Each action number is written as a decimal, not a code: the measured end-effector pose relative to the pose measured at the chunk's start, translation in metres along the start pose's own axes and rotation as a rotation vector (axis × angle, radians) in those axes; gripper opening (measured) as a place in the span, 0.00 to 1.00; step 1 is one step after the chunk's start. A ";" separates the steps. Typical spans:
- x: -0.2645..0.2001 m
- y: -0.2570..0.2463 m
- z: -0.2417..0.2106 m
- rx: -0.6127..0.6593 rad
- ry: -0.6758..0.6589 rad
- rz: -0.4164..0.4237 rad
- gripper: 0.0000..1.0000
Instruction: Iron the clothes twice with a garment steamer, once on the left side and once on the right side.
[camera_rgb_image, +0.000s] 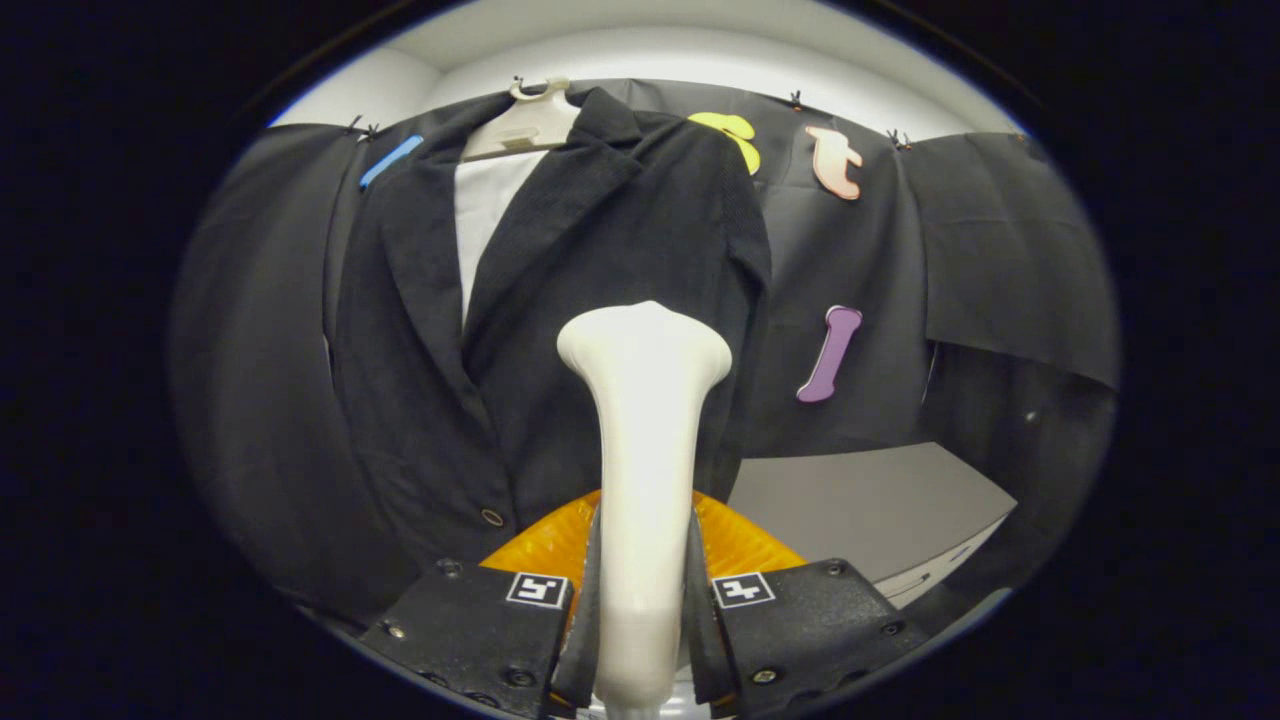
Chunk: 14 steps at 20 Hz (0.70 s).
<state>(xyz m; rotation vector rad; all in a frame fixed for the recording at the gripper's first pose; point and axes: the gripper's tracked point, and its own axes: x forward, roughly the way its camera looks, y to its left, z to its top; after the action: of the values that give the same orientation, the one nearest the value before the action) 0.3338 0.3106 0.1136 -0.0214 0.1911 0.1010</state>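
Dark woven jacket (560, 330) on hanger (525, 120), just beyond the hand-held gripper (640, 600), which clamps the steamer (645, 420) handle between both fingers; advised: hold head upright, near cloth, sweep one side steadily.

My gripper (640, 600) sits at the bottom centre of the frame, pointing straight ahead into the scene. My two fingers (470, 625) stand level with each other, one to the lower left of centre and one to the lower right, each carrying a small square marker on its top face. They are drawn in close, and both inner faces press against the steamer handle (640, 500) that rises upright between them.
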 end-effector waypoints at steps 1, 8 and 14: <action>0.000 0.000 -0.005 0.004 0.009 -0.003 0.39; 0.000 -0.008 -0.044 -0.006 0.060 -0.021 0.39; -0.002 -0.012 -0.081 -0.007 0.096 -0.029 0.39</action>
<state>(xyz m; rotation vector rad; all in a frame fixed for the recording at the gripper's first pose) 0.3177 0.2959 0.0348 -0.0356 0.2859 0.0717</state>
